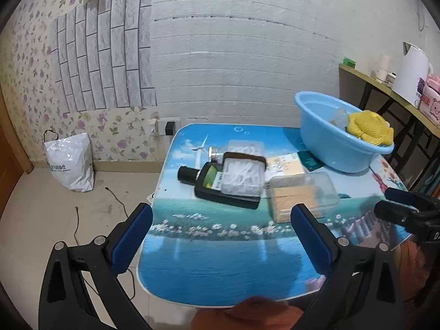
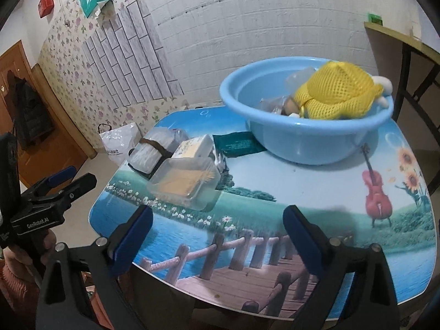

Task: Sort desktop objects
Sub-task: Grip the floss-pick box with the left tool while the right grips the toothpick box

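A pile of objects lies mid-table: a dark bottle [image 1: 209, 183] on its side, a clear box of white cotton swabs [image 1: 242, 177] [image 2: 150, 151] on it, a cream carton [image 1: 284, 165] [image 2: 194, 145], a clear box of toothpicks [image 1: 299, 195] [image 2: 185, 183] and a dark green packet [image 1: 309, 161] [image 2: 238, 143]. A blue basin [image 1: 338, 148] [image 2: 302, 137] at the back right holds a yellow mesh item [image 2: 337, 95] and small things. My left gripper [image 1: 221, 235] is open, empty, short of the pile. My right gripper [image 2: 217, 236] is open, empty, over the front edge.
The table [image 2: 302, 189] has a printed landscape top. A white plastic bag [image 1: 70, 165] and loose cables lie on the floor at left. A side shelf [image 1: 385, 88] with a white kettle and pink packs stands at right. The wall is close behind.
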`<state>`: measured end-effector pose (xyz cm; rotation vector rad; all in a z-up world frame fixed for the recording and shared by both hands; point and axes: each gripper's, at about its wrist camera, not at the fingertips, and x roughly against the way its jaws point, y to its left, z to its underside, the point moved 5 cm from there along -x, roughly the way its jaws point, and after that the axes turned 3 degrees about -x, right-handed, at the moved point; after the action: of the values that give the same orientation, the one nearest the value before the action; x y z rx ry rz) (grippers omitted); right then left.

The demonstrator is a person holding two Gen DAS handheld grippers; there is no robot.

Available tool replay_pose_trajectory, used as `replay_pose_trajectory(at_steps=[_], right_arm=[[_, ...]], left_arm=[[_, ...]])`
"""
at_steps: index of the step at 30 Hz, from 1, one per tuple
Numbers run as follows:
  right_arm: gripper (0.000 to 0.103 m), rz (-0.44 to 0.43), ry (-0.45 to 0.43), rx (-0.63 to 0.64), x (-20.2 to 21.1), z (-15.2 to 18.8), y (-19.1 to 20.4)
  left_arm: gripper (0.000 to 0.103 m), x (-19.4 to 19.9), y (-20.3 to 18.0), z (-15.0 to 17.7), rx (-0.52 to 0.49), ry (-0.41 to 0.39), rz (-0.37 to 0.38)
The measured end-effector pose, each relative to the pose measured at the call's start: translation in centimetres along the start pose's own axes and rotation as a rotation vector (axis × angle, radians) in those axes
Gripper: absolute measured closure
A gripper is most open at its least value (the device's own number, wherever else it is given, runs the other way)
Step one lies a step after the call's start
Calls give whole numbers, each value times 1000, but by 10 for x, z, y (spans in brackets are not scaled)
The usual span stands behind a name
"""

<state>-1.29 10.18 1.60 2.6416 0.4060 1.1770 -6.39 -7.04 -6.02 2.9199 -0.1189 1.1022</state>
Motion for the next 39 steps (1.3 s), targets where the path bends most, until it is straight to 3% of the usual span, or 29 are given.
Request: replay_pose_trajectory(at_steps=[18, 25, 33, 37, 39], right_arm=[[6, -24, 93, -50, -42, 7, -4], [8, -88, 115, -86, -64, -3, 3], [9, -97, 130, -96, -88, -16, 10], [23, -126, 149, -94, -98, -18, 15], [27, -164, 163, -99, -101, -17, 17]], left_arm=[[2, -46, 22, 16, 42, 79, -9], [2, -56, 14, -3, 40, 44, 55], [2, -85, -3, -22, 1, 44, 121], [3, -99, -9, -26, 1, 68, 156], [9, -104, -13, -26, -2, 73, 178]])
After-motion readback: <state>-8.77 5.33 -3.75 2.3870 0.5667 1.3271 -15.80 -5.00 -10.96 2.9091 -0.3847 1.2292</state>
